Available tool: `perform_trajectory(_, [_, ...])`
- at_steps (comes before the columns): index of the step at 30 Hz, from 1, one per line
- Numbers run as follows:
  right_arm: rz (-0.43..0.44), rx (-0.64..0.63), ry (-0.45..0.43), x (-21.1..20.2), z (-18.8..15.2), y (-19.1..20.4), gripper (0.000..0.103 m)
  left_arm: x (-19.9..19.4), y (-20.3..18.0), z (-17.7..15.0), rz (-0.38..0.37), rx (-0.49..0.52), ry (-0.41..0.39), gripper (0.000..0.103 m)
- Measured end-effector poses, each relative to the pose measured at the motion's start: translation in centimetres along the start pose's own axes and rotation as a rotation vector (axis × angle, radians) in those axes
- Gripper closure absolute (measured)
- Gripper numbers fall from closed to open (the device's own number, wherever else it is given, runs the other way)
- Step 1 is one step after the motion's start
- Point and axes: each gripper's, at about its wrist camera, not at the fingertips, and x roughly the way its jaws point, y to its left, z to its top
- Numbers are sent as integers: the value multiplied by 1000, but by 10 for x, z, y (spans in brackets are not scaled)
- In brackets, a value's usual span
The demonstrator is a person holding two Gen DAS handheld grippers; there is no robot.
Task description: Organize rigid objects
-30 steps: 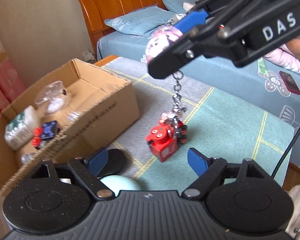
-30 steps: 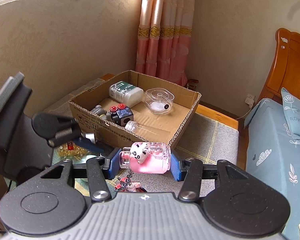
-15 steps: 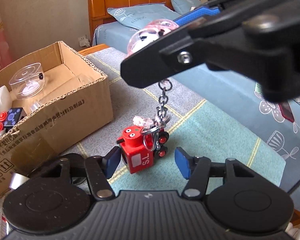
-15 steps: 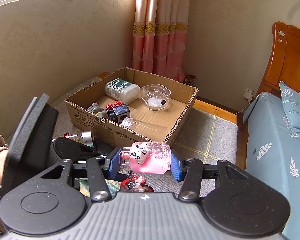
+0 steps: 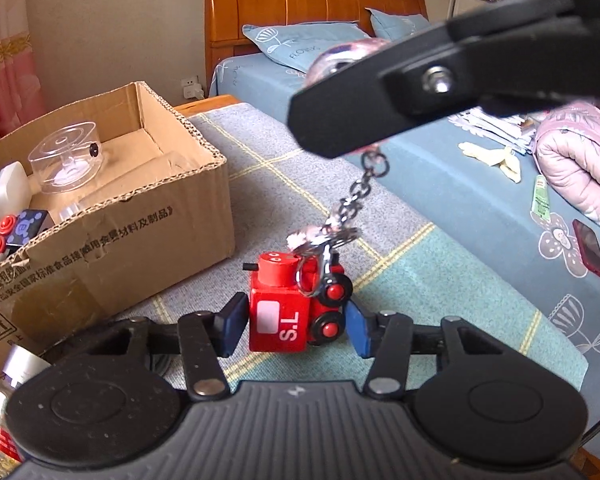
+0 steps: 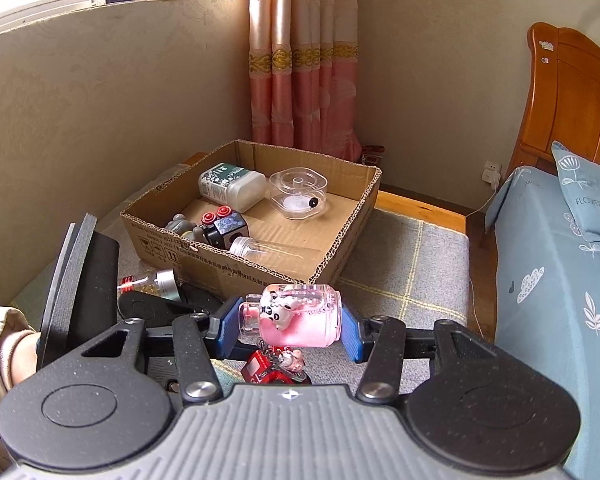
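My right gripper (image 6: 286,330) is shut on a pink bottle keychain (image 6: 296,320) with a panda figure, held above the mat. Its chain (image 5: 358,196) hangs down to a red toy train block (image 5: 296,308) marked "S.L", which stands on the mat. My left gripper (image 5: 294,330) is open, with its blue pads either side of the red block, close but not clearly gripping. The right gripper's black finger (image 5: 440,92) crosses the top of the left wrist view. The red block shows below the bottle in the right wrist view (image 6: 266,370).
An open cardboard box (image 6: 340,248) stands on the checked mat and holds a white bottle (image 6: 230,184), a clear round container (image 6: 300,194), a black cube with red buttons (image 6: 222,224) and a clear tube. A small glass bottle (image 6: 152,282) lies beside the box. The bed (image 5: 480,200) is at the right.
My left gripper has moved forward so its pads now bracket the red block. The right gripper has kept hold of the pink bottle with the chain hanging.
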Motion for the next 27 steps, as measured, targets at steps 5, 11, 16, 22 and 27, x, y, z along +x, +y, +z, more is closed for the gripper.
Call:
perform_trajectory(5, [-11, 24, -25, -10, 2, -7, 47, -5, 2, -3, 1, 27, 18, 53])
perform_trajectory(11, [-27, 40, -30, -17, 4, -13, 47, -17, 7, -6, -1, 37, 21, 54])
perform_trajectory(16, [-14, 54, -33, -21, 4, -12, 48, -20, 15, -5, 2, 13, 17, 55])
perform_trajectory(22, [-21, 19, -39, -28, 8, -3, 48, -27, 13, -9, 10, 33, 16, 55])
perform_trajectory(27, [-20, 4, -40, -32, 10, 3, 48, -31, 21, -12, 8, 4, 6, 57])
